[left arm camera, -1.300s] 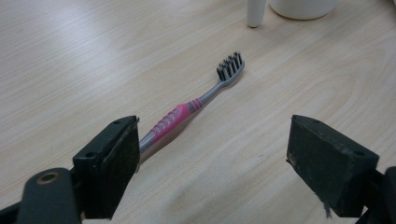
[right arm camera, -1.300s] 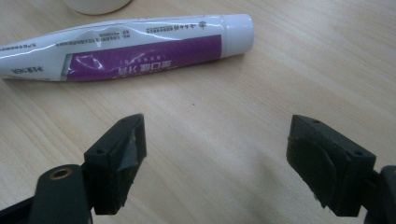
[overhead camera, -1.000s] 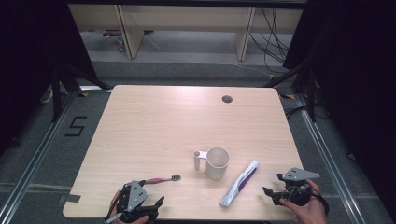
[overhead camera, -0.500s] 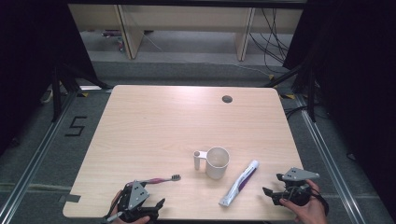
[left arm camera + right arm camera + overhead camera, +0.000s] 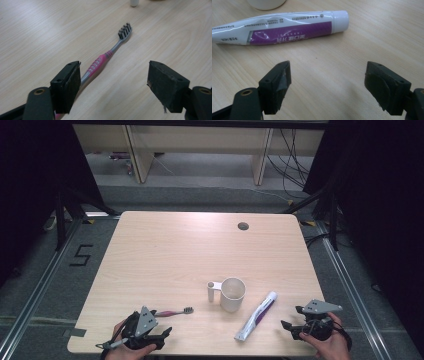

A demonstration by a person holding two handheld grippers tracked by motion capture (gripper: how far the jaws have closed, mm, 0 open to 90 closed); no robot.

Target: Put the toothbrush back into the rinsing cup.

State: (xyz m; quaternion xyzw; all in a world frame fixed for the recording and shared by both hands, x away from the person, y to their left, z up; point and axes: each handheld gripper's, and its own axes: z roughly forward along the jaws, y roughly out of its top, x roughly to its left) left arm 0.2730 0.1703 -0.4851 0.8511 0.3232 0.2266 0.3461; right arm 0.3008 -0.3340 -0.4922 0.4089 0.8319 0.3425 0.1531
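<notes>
A pink and grey toothbrush (image 5: 172, 311) (image 5: 100, 62) lies flat near the table's front left, bristles up and pointing away from my left gripper (image 5: 165, 336) (image 5: 113, 75). The jaws of that gripper are open and have just been closing; the handle's tail runs under the left jaw and neither pad presses on it. A white and purple toothpaste tube (image 5: 257, 315) (image 5: 287, 31) lies ahead of my right gripper (image 5: 289, 329) (image 5: 328, 72), which is open with bare wood between its jaws. A white cup (image 5: 233, 294) stands upright between toothbrush and tube.
The wooden table (image 5: 200, 250) has a round cable hole (image 5: 243, 226) at its far right. Both hands rest at the table's front edge. Metal rails run along the floor on both sides, with shelving and cables beyond the far edge.
</notes>
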